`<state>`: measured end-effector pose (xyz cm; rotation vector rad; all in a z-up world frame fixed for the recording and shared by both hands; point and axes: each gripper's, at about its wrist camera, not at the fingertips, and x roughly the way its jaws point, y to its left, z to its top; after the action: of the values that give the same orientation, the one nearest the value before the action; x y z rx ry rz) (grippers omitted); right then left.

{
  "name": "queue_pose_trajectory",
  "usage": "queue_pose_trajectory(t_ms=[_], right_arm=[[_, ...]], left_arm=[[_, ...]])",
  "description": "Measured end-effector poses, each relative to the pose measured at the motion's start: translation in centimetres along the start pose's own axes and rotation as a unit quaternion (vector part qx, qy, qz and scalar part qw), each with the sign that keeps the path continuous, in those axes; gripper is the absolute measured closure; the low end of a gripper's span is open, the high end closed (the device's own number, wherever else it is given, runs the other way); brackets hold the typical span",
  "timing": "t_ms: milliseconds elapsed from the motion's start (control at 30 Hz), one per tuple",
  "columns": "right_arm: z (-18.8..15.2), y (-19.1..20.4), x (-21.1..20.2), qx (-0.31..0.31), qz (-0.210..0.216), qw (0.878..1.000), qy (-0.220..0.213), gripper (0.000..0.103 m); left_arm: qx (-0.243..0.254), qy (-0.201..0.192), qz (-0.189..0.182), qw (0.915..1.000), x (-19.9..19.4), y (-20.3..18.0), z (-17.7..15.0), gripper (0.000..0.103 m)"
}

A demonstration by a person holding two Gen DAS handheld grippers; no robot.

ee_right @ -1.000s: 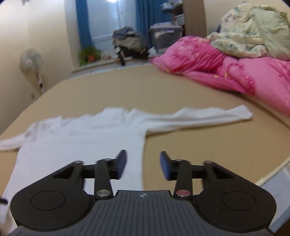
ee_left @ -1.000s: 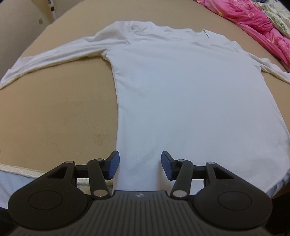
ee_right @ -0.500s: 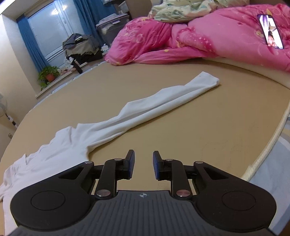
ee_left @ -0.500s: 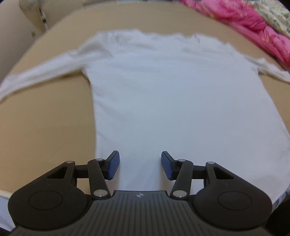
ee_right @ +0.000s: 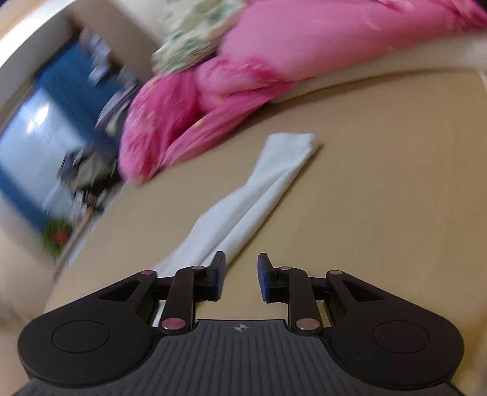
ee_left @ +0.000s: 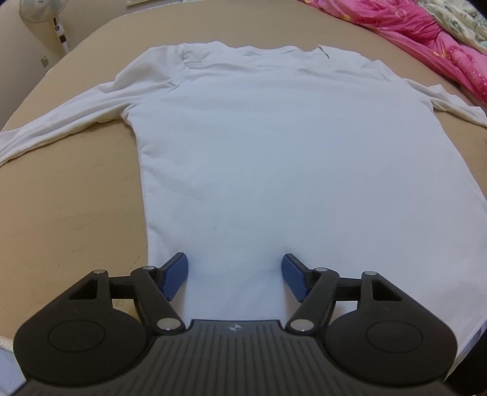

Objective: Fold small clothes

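Observation:
A white long-sleeved shirt [ee_left: 274, 137] lies flat on the tan bed surface [ee_left: 70, 213], collar at the far end, sleeves spread out to both sides. My left gripper [ee_left: 234, 274] is open and empty, above the shirt's near hem. In the right wrist view the shirt's right sleeve [ee_right: 258, 195] stretches away to its cuff. My right gripper [ee_right: 240, 274] is open with a narrow gap and empty, at the near part of that sleeve.
A pink quilt [ee_right: 188, 100] and a floral blanket [ee_left: 456, 27] are piled along the far right of the bed. A standing fan [ee_left: 39, 12] is beyond the far left edge. A blue-curtained window [ee_right: 36, 128] shows blurred.
The left gripper shifted over the shirt's hem and its view steadied. The right gripper swung right and rolled, moved along the sleeve toward the cuff, and narrowed its jaws.

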<state>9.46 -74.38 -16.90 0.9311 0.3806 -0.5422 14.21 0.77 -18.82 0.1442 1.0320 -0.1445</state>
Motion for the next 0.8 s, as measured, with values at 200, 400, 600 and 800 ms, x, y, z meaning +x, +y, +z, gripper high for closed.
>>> queue_pose_trajectory(t_ms=[200,400,600,800], right_arm=[[1.9,-3.7,6.0,0.111,-0.005,0.993,-0.050,0.054],[2.8,-4.5,8.9,0.120,-0.006,0.988,-0.101,0.060],[3.8,-4.5,10.3,0.115,-0.033,0.987,-0.108,0.082],[4.2,-1.6,9.7,0.079,-0.067,0.987,-0.121,0.100]], left_arm=[[-0.001,-0.012,-0.005,0.9999,0.3,-0.2,0.0,0.022],[0.000,-0.020,-0.005,0.9998,0.6,-0.3,0.0,0.019],[0.002,-0.023,-0.005,0.9997,0.6,-0.3,-0.1,0.019],[0.004,-0.021,-0.005,0.9998,0.5,-0.3,0.0,0.019]])
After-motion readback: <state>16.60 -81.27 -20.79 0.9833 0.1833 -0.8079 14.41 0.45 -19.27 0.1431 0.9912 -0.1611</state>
